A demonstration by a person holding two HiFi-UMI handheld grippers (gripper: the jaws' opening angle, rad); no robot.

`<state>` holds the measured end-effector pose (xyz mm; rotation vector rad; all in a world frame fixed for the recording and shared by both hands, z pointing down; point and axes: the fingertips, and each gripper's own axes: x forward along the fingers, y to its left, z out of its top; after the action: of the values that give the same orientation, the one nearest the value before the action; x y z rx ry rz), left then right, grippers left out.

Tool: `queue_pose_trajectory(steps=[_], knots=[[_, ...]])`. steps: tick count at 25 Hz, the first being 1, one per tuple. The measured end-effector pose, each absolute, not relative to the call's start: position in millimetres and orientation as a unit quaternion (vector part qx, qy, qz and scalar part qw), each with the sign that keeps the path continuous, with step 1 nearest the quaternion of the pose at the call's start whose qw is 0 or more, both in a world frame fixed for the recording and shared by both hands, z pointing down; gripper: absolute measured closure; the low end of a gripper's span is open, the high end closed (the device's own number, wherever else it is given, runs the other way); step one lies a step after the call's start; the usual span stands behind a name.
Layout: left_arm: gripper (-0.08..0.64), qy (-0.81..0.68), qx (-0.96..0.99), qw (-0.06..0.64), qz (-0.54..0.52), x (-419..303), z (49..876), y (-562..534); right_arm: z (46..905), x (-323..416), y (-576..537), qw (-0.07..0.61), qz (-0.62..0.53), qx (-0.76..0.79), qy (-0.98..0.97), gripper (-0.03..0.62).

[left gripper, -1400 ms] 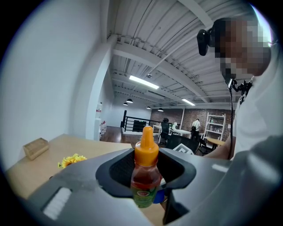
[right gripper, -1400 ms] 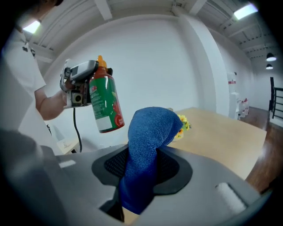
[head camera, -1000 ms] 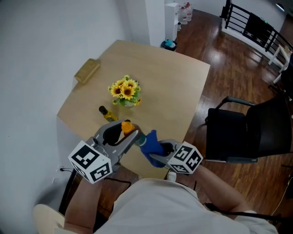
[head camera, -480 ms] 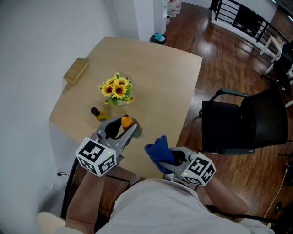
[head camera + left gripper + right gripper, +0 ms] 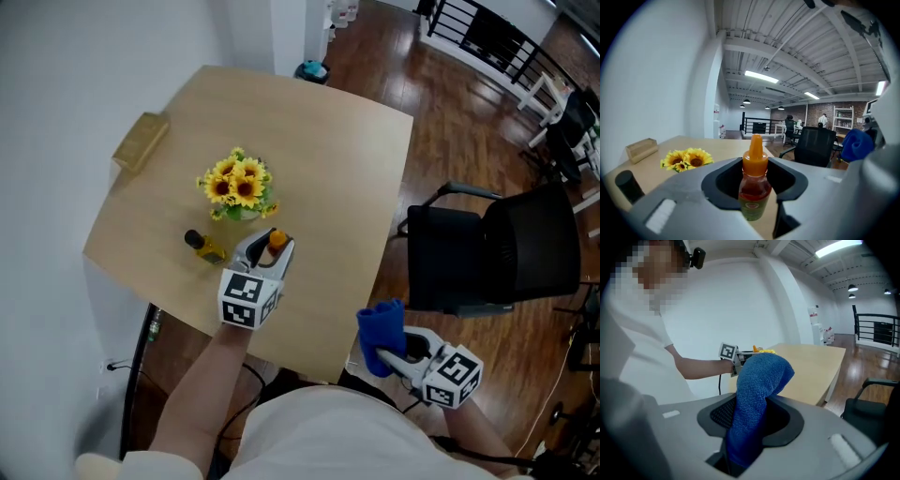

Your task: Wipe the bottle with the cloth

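A small bottle [image 5: 753, 187] with an orange nozzle cap and reddish sauce stands upright between the jaws of my left gripper [image 5: 754, 172], which is shut on it. In the head view this gripper [image 5: 269, 251] is over the near part of the table, with the orange cap [image 5: 277, 238] showing at its tip. My right gripper [image 5: 392, 354] is past the table's near right edge, shut on a blue cloth [image 5: 380, 334]. The cloth [image 5: 758, 390] rises from the jaws [image 5: 750, 423] and folds over at the top. Cloth and bottle are well apart.
On the wooden table [image 5: 328, 141] stand a bunch of sunflowers [image 5: 236, 185], a small dark-capped bottle [image 5: 202, 246] left of my left gripper, and a wooden block [image 5: 141, 142] at the far left edge. A black office chair [image 5: 506, 253] stands to the right on the wooden floor.
The cloth was against the bottle a second ago. My right gripper has carried it off to the right, past the table edge. My left gripper has moved the bottle farther over the table.
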<state>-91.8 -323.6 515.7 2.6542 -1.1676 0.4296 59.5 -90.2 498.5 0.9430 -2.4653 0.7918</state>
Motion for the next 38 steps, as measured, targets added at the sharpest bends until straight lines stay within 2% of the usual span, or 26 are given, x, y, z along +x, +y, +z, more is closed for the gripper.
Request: queue_pose_trajectory(steps=[10, 19, 22, 24, 30, 38], knots=[[0.397, -0.421, 0.887, 0.114, 0.153, -116, 582, -372, 496, 41, -74, 0.179, 0.324, 0.394, -0.841, 0.434], [0.391, -0.413, 0.894, 0.08, 0.156, -117, 598, -372, 496, 26, -51, 0.185, 0.338, 0.43, -0.817, 0.434], [0.291, -0.417, 0.892, 0.065, 0.162, -119, 594, -372, 496, 21, -43, 0.19, 0.336, 0.426, -0.818, 0.434], [0.287, -0.424, 0.889, 0.059, 0.166, -124, 588, -364, 493, 17, -36, 0.19, 0.333, 0.419, -0.823, 0.434], [0.275, -0.44, 0.884, 0.073, 0.139, -146, 545, -275, 477, 21, -17, 0.163, 0.297, 0.381, -0.86, 0.434], [0.316, -0.471, 0.875, 0.078, 0.086, -112, 474, -45, 480, 88, 83, 0.153, 0.228, 0.316, -0.908, 0.434]])
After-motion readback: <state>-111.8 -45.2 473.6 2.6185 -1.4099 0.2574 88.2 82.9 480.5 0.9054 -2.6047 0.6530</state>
